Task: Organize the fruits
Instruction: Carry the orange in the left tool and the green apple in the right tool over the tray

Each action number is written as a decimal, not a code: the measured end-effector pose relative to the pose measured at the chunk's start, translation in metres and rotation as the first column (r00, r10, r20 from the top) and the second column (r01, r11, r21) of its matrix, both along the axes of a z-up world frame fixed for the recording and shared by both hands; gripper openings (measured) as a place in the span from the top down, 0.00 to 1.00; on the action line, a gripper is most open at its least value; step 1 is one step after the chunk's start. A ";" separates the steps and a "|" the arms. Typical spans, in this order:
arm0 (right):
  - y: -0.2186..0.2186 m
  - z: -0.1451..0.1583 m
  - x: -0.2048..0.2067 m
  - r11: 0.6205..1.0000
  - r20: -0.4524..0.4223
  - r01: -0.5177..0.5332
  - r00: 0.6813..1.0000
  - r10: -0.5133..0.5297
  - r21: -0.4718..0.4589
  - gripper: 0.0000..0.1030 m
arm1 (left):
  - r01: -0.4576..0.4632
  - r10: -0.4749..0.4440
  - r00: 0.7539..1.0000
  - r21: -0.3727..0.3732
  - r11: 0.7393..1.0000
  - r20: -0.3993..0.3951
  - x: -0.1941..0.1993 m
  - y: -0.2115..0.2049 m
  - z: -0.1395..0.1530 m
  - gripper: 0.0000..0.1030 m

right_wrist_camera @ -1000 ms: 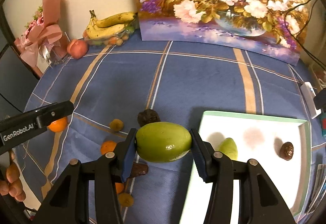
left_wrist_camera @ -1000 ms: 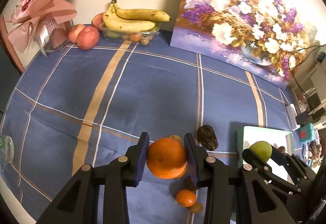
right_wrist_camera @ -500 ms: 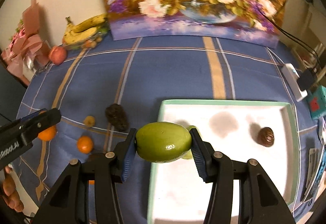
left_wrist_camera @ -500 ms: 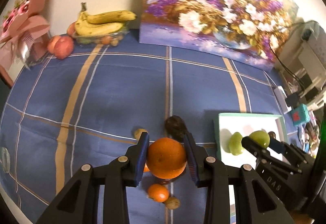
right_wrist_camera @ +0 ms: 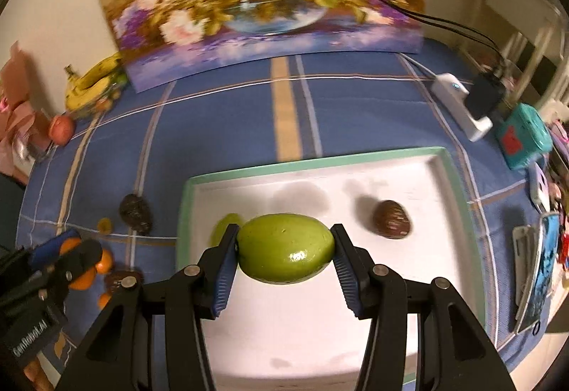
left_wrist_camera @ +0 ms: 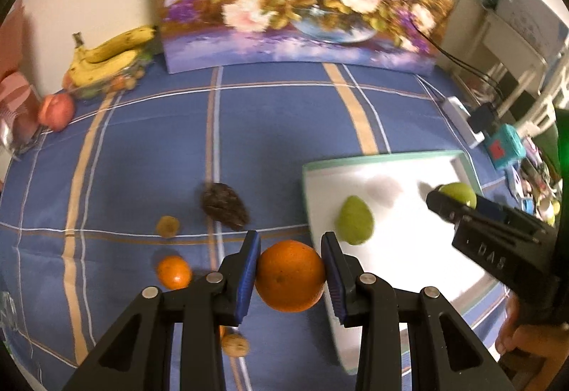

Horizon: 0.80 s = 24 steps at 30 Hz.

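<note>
Orange (left_wrist_camera: 290, 275) clamped between the blue pads of the left gripper (left_wrist_camera: 290, 270), held above the blue checked tablecloth (left_wrist_camera: 149, 156) just beside the near-left edge of the white tray (left_wrist_camera: 391, 248), not yet over it. Large green fruit (right_wrist_camera: 286, 247) pinched end to end in the right gripper (right_wrist_camera: 284, 248), hanging over the tray's white floor.

On the tray: one small green fruit (left_wrist_camera: 355, 220) near the left rim, one brown nut-like piece (right_wrist_camera: 391, 218) toward the right.

On the cloth: a small orange (left_wrist_camera: 173, 272), a yellowish fruit (left_wrist_camera: 168, 226), a dark wrinkled fruit (left_wrist_camera: 224, 208), a brown nut (left_wrist_camera: 234, 344) under the left gripper; more partly hidden.

Far corner: bananas (left_wrist_camera: 106, 57) and a peach (left_wrist_camera: 57, 110), untouched.

Judgement: early-to-middle stage. Two pieces placed, two in hand, several loose ones left.
</note>
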State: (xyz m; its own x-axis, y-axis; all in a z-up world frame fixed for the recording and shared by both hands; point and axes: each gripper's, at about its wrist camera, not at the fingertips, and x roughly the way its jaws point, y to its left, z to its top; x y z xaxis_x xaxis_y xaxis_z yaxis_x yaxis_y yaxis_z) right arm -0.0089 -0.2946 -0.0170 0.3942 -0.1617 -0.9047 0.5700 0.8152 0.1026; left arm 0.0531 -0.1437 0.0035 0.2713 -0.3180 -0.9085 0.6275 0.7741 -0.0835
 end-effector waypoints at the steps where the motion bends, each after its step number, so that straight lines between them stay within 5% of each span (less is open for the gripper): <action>1: -0.004 0.000 -0.003 1.000 -0.001 0.008 1.000 -0.008 -0.003 0.49 | 0.013 -0.013 1.000 0.005 1.000 -0.002 -0.004 -0.005 -0.002 0.63; 24: -0.071 0.000 -0.067 0.990 -0.028 0.134 0.990 -0.135 -0.038 0.49 | 0.169 -0.165 0.984 0.057 0.984 -0.059 -0.056 -0.065 -0.029 0.63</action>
State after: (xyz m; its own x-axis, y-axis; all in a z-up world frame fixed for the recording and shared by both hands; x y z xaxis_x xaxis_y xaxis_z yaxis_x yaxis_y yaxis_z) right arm -0.0755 -0.3652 -0.0169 0.3393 -0.2444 -0.9084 0.6772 0.7337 0.0556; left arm -0.0030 -0.2083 -0.0256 0.1688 -0.2980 -0.9395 0.7442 0.6635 -0.0767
